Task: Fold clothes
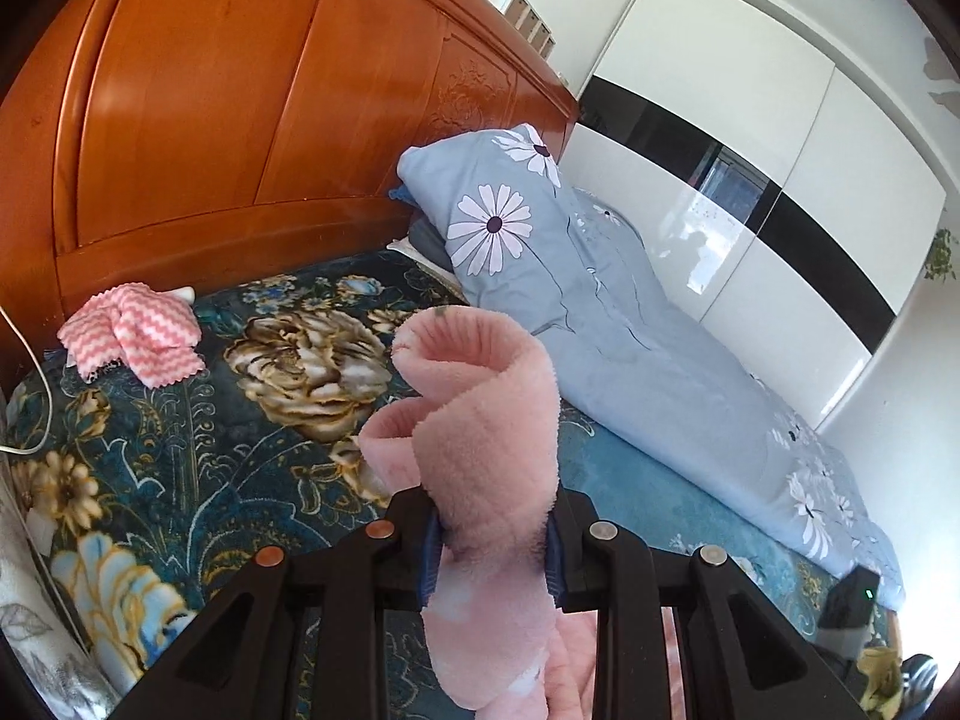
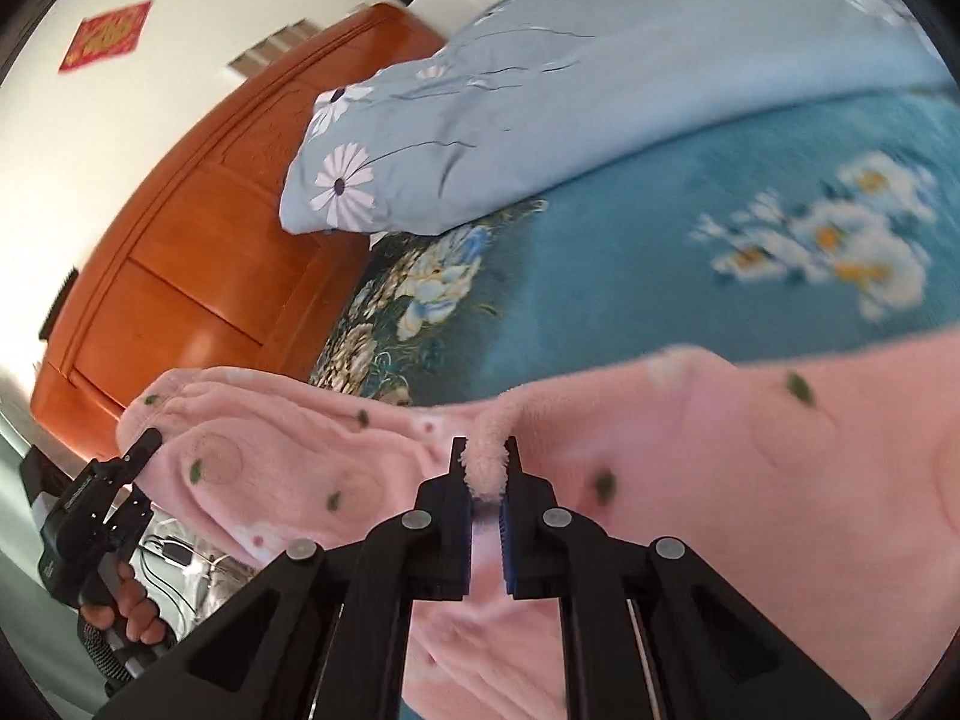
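bedroom: wooden headboard [image 1: 240, 108] at the head of the bed, white wardrobe [image 1: 750, 138] along the far side
bed surface: dark floral blanket [image 1: 198, 444]; grey-blue daisy quilt [image 1: 600, 300] rolled along its far edge; a pink zigzag cloth [image 1: 135, 333] near the headboard corner
pink fleece garment [image 2: 750, 480]: lifted off the blanket, strung between the two grippers, long axis running side to side across the right wrist view
left gripper [image 1: 495, 531]: clamped on a bunched end of the fleece, which curls up past the fingertips
right gripper [image 2: 486, 465]: pinched shut on a small ridge of the upper edge
next move, judged: both hands already grip; the loose bulk hangs on the right gripper's side, so that hand likely leads the fold
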Motion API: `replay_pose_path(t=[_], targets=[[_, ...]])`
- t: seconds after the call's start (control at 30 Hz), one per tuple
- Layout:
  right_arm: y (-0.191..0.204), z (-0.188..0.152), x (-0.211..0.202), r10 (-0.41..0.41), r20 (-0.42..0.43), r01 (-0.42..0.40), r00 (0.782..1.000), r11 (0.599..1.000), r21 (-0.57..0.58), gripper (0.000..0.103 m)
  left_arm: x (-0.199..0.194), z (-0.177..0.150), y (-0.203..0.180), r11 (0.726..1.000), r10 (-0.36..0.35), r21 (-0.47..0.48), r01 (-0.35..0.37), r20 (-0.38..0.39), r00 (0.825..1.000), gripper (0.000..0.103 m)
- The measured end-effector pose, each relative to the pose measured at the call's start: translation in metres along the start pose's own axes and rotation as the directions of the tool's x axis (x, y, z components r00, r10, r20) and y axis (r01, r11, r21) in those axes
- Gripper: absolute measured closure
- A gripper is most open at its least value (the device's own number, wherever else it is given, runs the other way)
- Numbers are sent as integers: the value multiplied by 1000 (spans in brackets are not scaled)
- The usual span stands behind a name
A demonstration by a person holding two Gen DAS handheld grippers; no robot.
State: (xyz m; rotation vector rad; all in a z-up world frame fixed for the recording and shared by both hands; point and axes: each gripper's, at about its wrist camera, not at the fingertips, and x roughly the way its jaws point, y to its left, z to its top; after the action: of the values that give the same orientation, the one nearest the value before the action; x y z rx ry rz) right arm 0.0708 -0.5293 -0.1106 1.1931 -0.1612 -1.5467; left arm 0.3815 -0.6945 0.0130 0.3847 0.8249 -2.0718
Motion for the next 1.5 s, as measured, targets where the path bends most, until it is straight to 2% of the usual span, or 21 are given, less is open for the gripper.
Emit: replay_pose_path(t=[0.1, 0.17, 0.2, 0.23, 0.27, 0.33, 0.4, 0.43, 0.47, 0.53, 0.67, 0.77, 0.87, 0.97, 1.1, 1.17, 1.23, 1.33, 1.4, 1.47, 1.5], targets=[[5, 9, 34, -17, -54, 17, 998, 1000, 10, 92, 4, -1, 9, 1000, 3, -23, -4, -16, 1000, 74], [1, 12, 53, -35, -91, 37, 995, 999, 19, 84, 6, -1, 15, 999, 3, -41, -4, -29, 1000, 74], [-2, 12, 62, -32, -113, 35, 993, 999, 23, 72, 7, -1, 17, 999, 3, -48, -5, -36, 999, 74], [-2, 11, 65, -1, -125, 4, 992, 1000, 27, 51, 7, 0, 18, 999, 2, -49, -4, -39, 999, 74], [2, 10, 61, 41, -122, -39, 992, 999, 16, 44, 6, 0, 18, 999, 0, -47, -2, -39, 999, 74], [14, 6, 35, 72, -61, -75, 996, 996, -44, 44, -2, -1, 6, 1000, -21, -23, 20, -23, 1000, 74], [18, -7, -11, 76, 51, -72, 996, 994, -87, 43, -11, -3, -11, 999, -49, 10, 49, -2, 999, 74], [19, -14, -35, 79, 109, -67, 991, 992, -107, 37, -15, -6, -25, 997, -71, 34, 71, 7, 997, 74], [15, -24, -58, 72, 168, -54, 983, 993, -108, 30, -20, -8, -39, 994, -93, 58, 92, 16, 996, 74], [1, -46, -97, 39, 275, -14, 961, 995, -95, 29, -26, -12, -66, 986, -132, 105, 128, 28, 991, 74], [-47, -78, -137, -107, 381, 106, 918, 994, 22, 29, -36, -34, -141, 950, -237, 214, 227, 21, 971, 74], [-85, -88, -154, -161, 444, 112, 881, 985, 135, 29, -30, -59, -195, 912, -306, 278, 300, -22, 952, 74], [-107, -89, -167, -213, 479, 122, 851, 969, 215, 29, -10, -101, -246, 868, -364, 320, 380, -110, 925, 74], [-123, -91, -188, -253, 525, 117, 812, 953, 279, 29, 20, -155, -285, 830, -366, 355, 431, -237, 900, 74], [-147, -94, -216, -311, 572, 91, 759, 920, 381, 29, 55, -225, -310, 798, -275, 432, 420, -359, 892, 74], [-159, -96, -225, -336, 578, 82, 744, 904, 420, 29, 68, -251, -314, 789, -232, 454, 414, -405, 885, 74], [-171, -97, -231, -342, 577, 64, 742, 892, 447, 29, 77, -268, -314, 786, -200, 460, 412, -442, 874, 74], [-179, -99, -234, -331, 567, 39, 754, 884, 465, 29, 81, -283, -315, 776, -167, 476, 413, -476, 863, 63], [-180, -99, -232, -303, 560, 20, 771, 890, 455, 29, 74, -289, -315, 762, -196, 459, 457, -509, 838, 43], [-180, -98, -230, -278, 551, 5, 787, 896, 444, 29, 61, -290, -313, 750, -232, 439, 494, -525, 819, 31], [-180, -98, -228, -268, 545, 1, 794, 898, 440, 29, 54, -288, -312, 748, -246, 428, 508, -531, 811, 31]])
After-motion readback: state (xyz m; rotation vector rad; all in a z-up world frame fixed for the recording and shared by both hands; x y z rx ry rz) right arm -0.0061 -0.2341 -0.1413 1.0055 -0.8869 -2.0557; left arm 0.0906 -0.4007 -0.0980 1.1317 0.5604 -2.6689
